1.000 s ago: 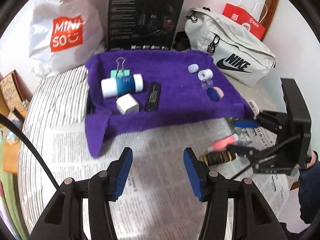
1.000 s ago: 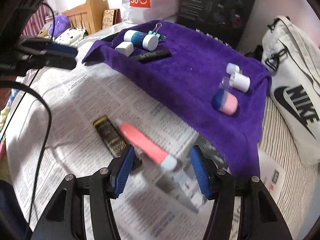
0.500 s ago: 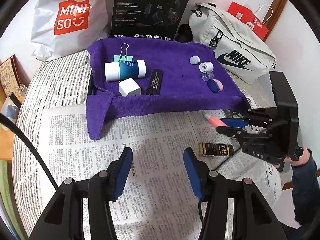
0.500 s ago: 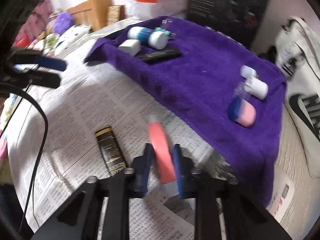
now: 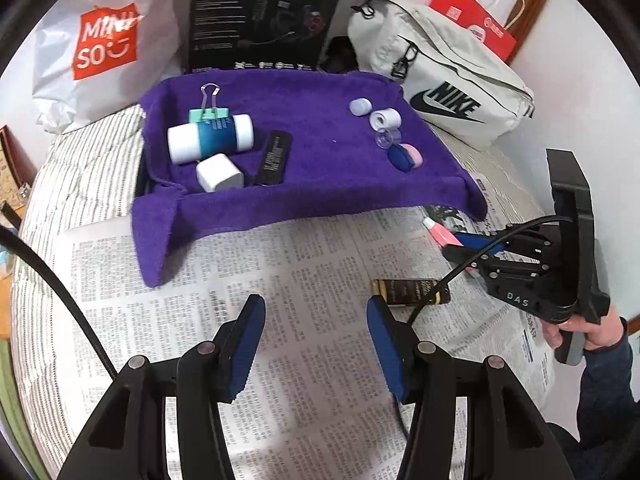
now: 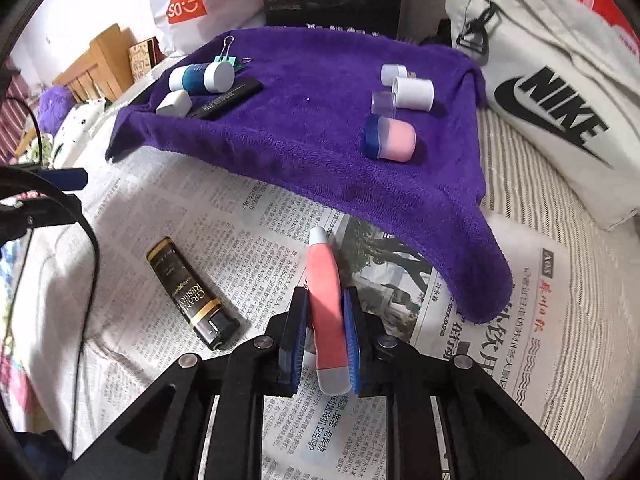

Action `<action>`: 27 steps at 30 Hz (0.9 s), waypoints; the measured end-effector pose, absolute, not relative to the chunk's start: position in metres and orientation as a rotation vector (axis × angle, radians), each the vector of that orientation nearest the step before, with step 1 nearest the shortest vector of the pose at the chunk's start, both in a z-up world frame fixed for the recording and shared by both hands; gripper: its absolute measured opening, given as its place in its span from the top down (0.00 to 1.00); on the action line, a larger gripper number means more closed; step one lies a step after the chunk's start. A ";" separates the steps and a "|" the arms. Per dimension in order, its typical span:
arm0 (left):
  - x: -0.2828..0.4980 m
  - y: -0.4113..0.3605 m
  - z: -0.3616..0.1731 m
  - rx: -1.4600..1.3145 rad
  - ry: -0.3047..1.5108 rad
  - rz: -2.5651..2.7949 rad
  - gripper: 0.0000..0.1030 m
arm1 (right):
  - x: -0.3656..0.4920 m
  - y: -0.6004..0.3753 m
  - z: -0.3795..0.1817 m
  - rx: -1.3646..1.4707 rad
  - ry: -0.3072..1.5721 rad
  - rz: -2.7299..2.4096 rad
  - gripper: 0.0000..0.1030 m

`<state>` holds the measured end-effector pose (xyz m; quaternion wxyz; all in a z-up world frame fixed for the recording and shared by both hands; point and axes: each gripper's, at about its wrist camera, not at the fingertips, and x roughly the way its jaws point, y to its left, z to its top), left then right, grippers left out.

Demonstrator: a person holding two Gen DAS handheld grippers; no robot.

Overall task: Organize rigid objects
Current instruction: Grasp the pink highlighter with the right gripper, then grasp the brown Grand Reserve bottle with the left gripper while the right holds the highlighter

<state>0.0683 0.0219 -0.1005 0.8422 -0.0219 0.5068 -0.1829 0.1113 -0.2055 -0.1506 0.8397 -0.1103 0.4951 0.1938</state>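
Seen from the left wrist, the left tongs [image 5: 314, 332] hang spread and empty over the newspaper [image 5: 304, 320] covering the bed, while toward the bed's right edge the right tongs [image 5: 454, 245], gripped by a person's hand [image 5: 580, 326], pinch a pink tube [image 5: 440, 233]. A black-and-gold lighter [image 5: 410, 291] lies loose on the paper just beside them. On the purple towel [image 5: 320, 184] toward the far edge, sorting looks well advanced: a binder clip [image 5: 208, 110], a blue-and-white bottle [image 5: 210, 138], a white charger [image 5: 218, 172] and a black stick [image 5: 274, 157] sit left, small caps [image 5: 385, 118] and a blue-pink case [image 5: 405, 157] right. From the right wrist, the right tongs [image 6: 324, 312] are pressed together on the pink tube [image 6: 325, 300], its tip aimed at the towel's near hem [image 6: 360, 216]; the lighter [image 6: 188, 289] lies beside it, seemingly the last stray. A cable [image 6: 86, 260] trails across the paper at left, and a Nike bag [image 6: 552, 92] crowds the right edge.
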 end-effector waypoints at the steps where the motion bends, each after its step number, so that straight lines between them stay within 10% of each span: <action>1: 0.068 0.020 -0.101 -0.038 1.068 -0.395 0.51 | 0.111 -0.208 -0.151 -0.217 1.047 0.408 0.83; 27: 0.084 -0.094 -0.139 0.559 1.022 -0.777 0.48 | 0.060 -0.312 -0.151 0.033 1.073 0.222 0.83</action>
